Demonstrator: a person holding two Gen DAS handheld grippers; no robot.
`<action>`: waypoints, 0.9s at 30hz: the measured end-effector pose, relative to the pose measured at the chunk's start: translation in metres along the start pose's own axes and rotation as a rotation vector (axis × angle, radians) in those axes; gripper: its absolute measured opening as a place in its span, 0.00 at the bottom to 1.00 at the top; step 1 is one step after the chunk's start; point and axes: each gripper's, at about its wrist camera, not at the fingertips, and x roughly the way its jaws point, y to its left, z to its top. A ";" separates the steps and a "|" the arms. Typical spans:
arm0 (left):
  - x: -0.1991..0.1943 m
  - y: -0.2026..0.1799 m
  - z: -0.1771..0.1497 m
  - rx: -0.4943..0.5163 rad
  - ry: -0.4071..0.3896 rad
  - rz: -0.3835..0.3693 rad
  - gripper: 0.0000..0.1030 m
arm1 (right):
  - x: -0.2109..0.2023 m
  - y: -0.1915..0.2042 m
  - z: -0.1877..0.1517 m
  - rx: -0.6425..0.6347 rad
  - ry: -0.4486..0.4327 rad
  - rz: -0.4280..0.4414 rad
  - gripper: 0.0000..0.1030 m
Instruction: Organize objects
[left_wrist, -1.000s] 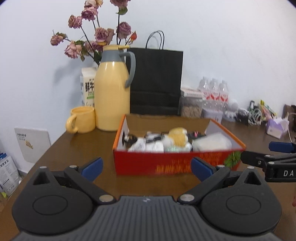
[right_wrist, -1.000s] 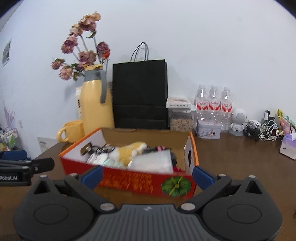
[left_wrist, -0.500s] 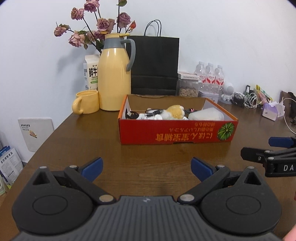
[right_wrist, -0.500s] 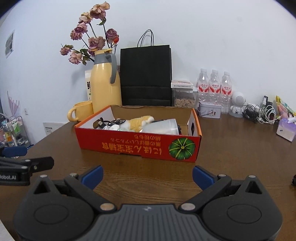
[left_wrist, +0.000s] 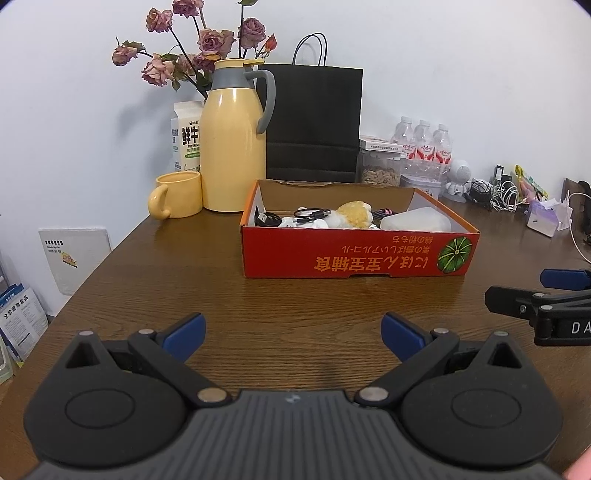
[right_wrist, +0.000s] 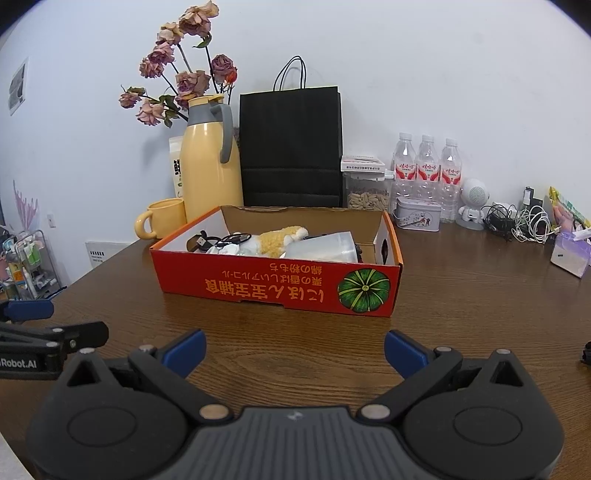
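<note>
A red cardboard box stands on the brown wooden table. It holds a yellow plush toy, black cables, a clear plastic cup lying on its side, and small white items. My left gripper is open and empty, well in front of the box. My right gripper is open and empty, also in front of the box. Each gripper shows at the edge of the other's view.
Behind the box stand a yellow thermos jug, a yellow mug, a milk carton, dried roses, a black paper bag, a seed jar and three water bottles. Cables and a tissue pack lie at the right.
Both grippers have pulled back from the box and risen a little; the box now looks smaller and farther. Both stayed open and empty.
</note>
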 end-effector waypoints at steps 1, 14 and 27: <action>0.000 0.000 0.000 0.000 0.000 0.001 1.00 | 0.000 0.000 0.000 0.000 0.000 0.000 1.00; -0.001 0.001 0.000 0.000 -0.002 0.002 1.00 | 0.000 0.000 0.000 0.000 0.001 0.000 1.00; -0.003 0.001 0.002 0.001 -0.006 0.000 1.00 | 0.000 0.001 0.000 0.000 0.001 -0.001 1.00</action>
